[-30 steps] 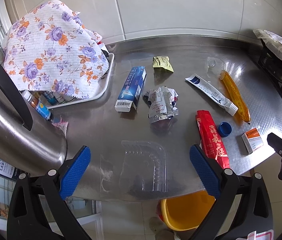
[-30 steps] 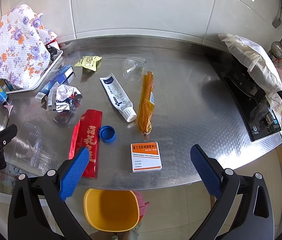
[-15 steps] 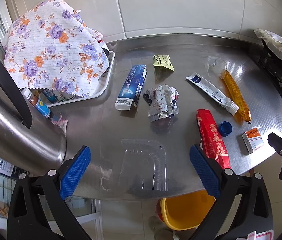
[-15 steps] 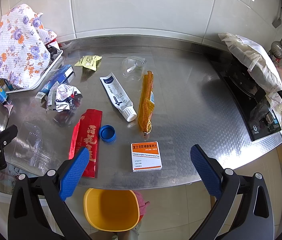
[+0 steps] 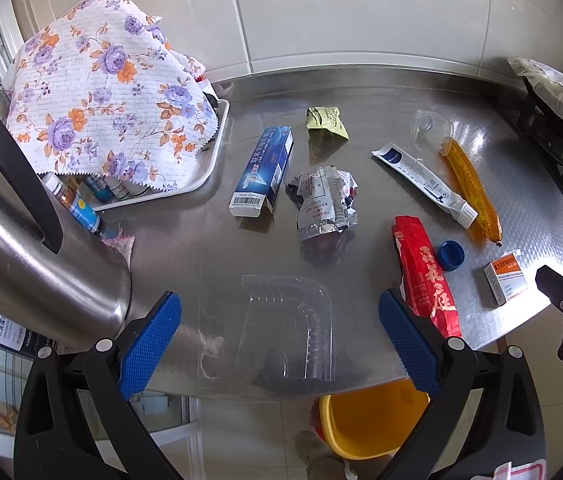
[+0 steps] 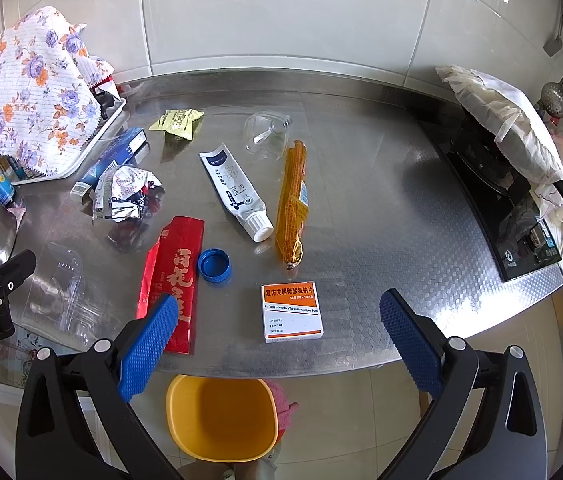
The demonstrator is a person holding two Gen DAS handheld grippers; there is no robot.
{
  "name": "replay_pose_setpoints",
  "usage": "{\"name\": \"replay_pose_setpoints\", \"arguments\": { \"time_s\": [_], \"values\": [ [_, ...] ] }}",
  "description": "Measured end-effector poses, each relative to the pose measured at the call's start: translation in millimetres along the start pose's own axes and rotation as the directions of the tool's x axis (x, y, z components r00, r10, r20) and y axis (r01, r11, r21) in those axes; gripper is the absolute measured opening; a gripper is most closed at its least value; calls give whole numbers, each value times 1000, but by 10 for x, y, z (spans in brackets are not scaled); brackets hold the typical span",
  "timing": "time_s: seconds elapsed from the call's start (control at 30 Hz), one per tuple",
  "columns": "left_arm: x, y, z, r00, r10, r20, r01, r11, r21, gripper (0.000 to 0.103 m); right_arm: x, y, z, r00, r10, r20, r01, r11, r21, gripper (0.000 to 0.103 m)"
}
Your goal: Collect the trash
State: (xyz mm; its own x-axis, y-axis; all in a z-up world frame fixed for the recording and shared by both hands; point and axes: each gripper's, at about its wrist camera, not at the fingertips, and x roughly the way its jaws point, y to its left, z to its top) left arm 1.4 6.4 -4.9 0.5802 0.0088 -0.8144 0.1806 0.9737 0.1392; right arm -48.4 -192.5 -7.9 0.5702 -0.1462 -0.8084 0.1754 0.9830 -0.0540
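Trash lies scattered on a steel counter (image 6: 381, 208). A clear plastic tray (image 5: 287, 328) lies at the front edge, between the jaws of my open left gripper (image 5: 279, 340). A red packet (image 6: 171, 276), a blue cap (image 6: 213, 265), a white and orange box (image 6: 291, 311), a white tube (image 6: 235, 190) and an orange wrapper (image 6: 291, 204) lie ahead of my open, empty right gripper (image 6: 279, 344). A crumpled foil bag (image 5: 323, 204), a blue carton (image 5: 263, 170) and a yellow-green sachet (image 5: 325, 120) lie further back. A yellow bin (image 6: 221, 416) stands on the floor below the edge.
A steel kettle (image 5: 21, 240) stands close on my left. A white tray under a floral cloth (image 5: 101, 92) holds small bottles at the back left. A clear cup (image 6: 265, 136) lies near the orange wrapper. A black stove (image 6: 513, 200) with a covered pan is on the right.
The left wrist view has shifted very slightly; the trash and both grippers are otherwise as before.
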Motion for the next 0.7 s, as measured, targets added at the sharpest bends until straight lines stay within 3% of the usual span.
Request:
{"name": "replay_pose_setpoints", "arguments": {
  "time_s": [0.7],
  "values": [
    [40, 23, -2, 1000, -9, -9, 9, 1000, -13, 98, 9, -13, -1, 1000, -1, -2, 1, 1000, 5, 100]
  ]
}}
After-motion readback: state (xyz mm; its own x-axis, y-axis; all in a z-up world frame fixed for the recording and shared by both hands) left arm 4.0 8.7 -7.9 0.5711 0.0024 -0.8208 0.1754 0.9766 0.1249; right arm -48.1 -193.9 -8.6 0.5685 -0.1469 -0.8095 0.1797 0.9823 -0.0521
